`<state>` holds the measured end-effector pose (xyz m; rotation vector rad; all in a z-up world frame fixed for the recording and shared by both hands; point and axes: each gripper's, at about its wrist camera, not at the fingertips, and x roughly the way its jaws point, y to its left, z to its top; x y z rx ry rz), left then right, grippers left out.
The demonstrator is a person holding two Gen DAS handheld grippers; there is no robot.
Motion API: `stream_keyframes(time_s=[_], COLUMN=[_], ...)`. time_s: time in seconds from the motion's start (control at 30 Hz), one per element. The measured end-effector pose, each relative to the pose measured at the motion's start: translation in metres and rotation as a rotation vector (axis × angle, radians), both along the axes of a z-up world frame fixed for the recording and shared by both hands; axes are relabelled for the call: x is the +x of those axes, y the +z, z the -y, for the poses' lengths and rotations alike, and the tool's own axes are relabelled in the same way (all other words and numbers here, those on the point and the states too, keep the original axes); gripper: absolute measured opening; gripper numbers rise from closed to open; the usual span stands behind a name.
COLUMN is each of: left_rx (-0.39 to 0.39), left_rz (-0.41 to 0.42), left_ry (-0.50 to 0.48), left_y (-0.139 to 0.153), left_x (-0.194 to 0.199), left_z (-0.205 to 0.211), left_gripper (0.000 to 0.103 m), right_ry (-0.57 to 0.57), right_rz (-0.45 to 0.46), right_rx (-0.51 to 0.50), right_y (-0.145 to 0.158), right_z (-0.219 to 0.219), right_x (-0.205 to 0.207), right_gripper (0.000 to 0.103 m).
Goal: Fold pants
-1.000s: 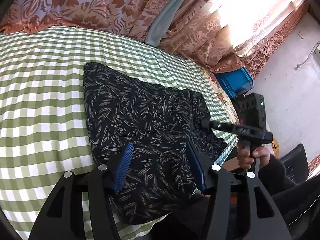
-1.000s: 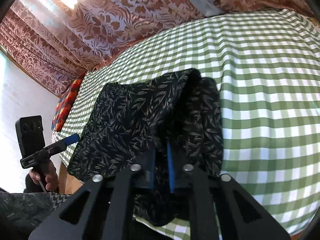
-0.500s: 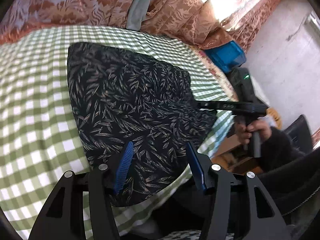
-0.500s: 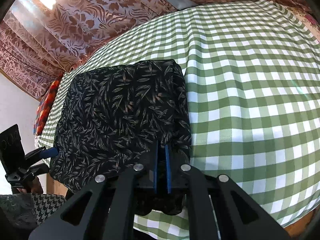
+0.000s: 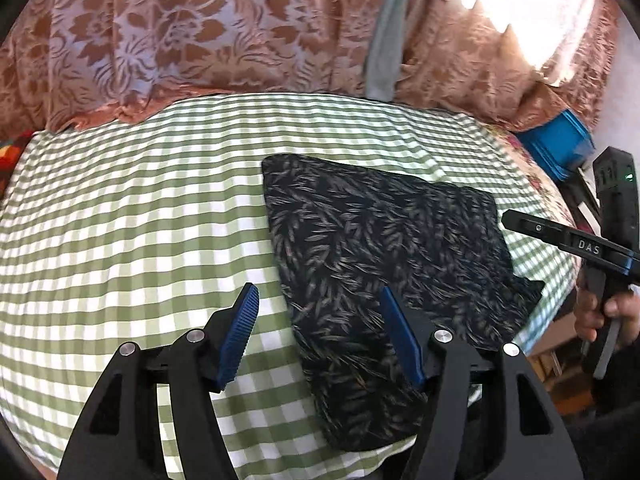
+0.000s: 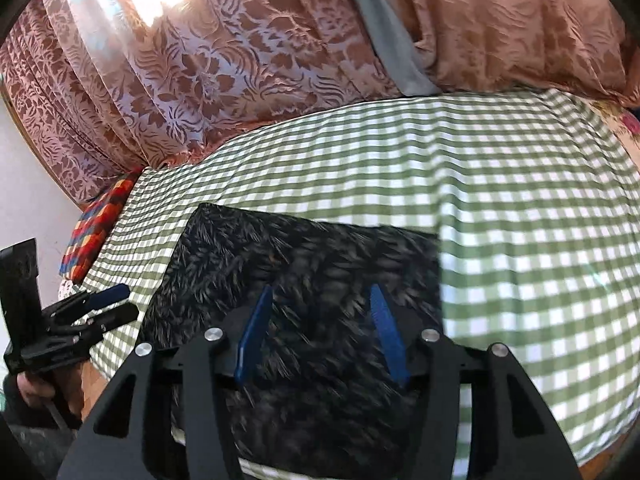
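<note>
Curtains [image 5: 168, 36] with a brown floral pattern are seen hanging behind the bed [image 5: 120, 208], which is covered by a green-and-white checked sheet. The pants [image 5: 372, 264], dark with a leaf print, are laid folded into a flat packet on the bed near its front edge. A blue box [image 5: 560, 148] is seen beyond the bed's corner, and a red patterned cushion [image 6: 96, 236] at the opposite end. The left hand-held gripper [image 5: 320, 332] is held with its jaws wide apart, above the packet's left edge. The right hand-held gripper [image 6: 320, 332] is likewise spread wide, nothing gripped, above the pants.
</note>
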<state>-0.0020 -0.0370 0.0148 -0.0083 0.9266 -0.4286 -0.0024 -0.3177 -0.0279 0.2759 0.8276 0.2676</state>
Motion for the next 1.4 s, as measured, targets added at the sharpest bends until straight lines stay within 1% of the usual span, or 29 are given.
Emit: stream_keyframes(time_s=[0.13,0.33,0.5,0.63,0.67,0.73,0.77,0.83,0.87,0.9,0.93,0.97,1.0,1.07,1.13,1.17,1.23,1.27,1.3,1.4], left_rx=[0.029,0.046,0.063,0.066,0.064,0.051,0.038,-0.025,-0.049,-0.105,-0.147,-0.175,-0.238,-0.315,-0.377,-0.414,-0.469,-0.49,-0.501,-0.53], left_rz=[0.011,-0.007,-0.026,-0.049,-0.054,-0.069,-0.081,-0.11,-0.117,-0.137,-0.158,-0.175,-0.214,-0.241,-0.255,-0.276,-0.32,-0.344,-0.36,-0.407], left_ry=[0.013,0.018,0.015,0.012,0.012,0.013,0.016,0.023,0.022,0.022,0.027,0.032,0.036,0.039,0.039,0.037,0.032,0.023,0.015,0.002], left_y=[-0.002,-0.009,-0.016,-0.025,-0.028,-0.033,-0.036,-0.041,-0.042,-0.044,-0.046,-0.048,-0.052,-0.056,-0.06,-0.064,-0.07,-0.074,-0.076,-0.088], left_x=[0.003,0.011,0.019,0.024,0.025,0.028,0.029,0.031,0.031,0.033,0.035,0.037,0.041,0.045,0.049,0.052,0.057,0.058,0.058,0.061], left_z=[0.003,0.011,0.015,0.016,0.017,0.016,0.016,0.009,0.006,-0.003,-0.01,-0.015,-0.023,-0.032,-0.036,-0.038,-0.037,-0.035,-0.033,-0.026], left_gripper=[0.062,0.062,0.062,0.063,0.065,0.066,0.066,0.067,0.068,0.072,0.074,0.074,0.074,0.074,0.074,0.074,0.074,0.074,0.074,0.074], right_ry=[-0.052,-0.102,-0.101,-0.102,-0.098,-0.096,-0.093,-0.083,-0.084,-0.098,-0.116,-0.121,-0.121,-0.119,-0.116,-0.113,-0.083,-0.057,-0.034,-0.016], right_rz=[-0.027,-0.067,-0.093,-0.119,-0.11,-0.099,-0.097,-0.082,-0.078,-0.071,-0.055,-0.048,-0.046,-0.058,-0.095,-0.108,-0.147,-0.167,-0.177,-0.206], right_rx=[0.027,0.031,0.029,0.052,0.05,0.05,0.048,0.075,0.095,0.112,0.128,0.138,0.156,0.195,0.222,0.236,0.295,0.325,0.332,0.302], right_y=[-0.006,-0.021,-0.034,-0.055,-0.06,-0.062,-0.06,-0.052,-0.049,-0.045,-0.041,-0.04,-0.039,-0.041,-0.05,-0.053,-0.063,-0.069,-0.072,-0.079], right_z=[0.002,0.016,0.017,0.02,0.021,0.021,0.021,0.026,0.03,0.036,0.045,0.049,0.056,0.068,0.078,0.081,0.084,0.084,0.082,0.08], right_x=[0.014,0.028,0.035,0.044,0.046,0.046,0.045,0.04,0.036,0.031,0.024,0.019,0.014,0.007,0.003,0.003,0.003,0.003,0.003,0.003], right_gripper=[0.057,0.057,0.057,0.057,0.057,0.057,0.057,0.059,0.07,0.075,0.077,0.077,0.077,0.079,0.079,0.079,0.08,0.08,0.08,0.08])
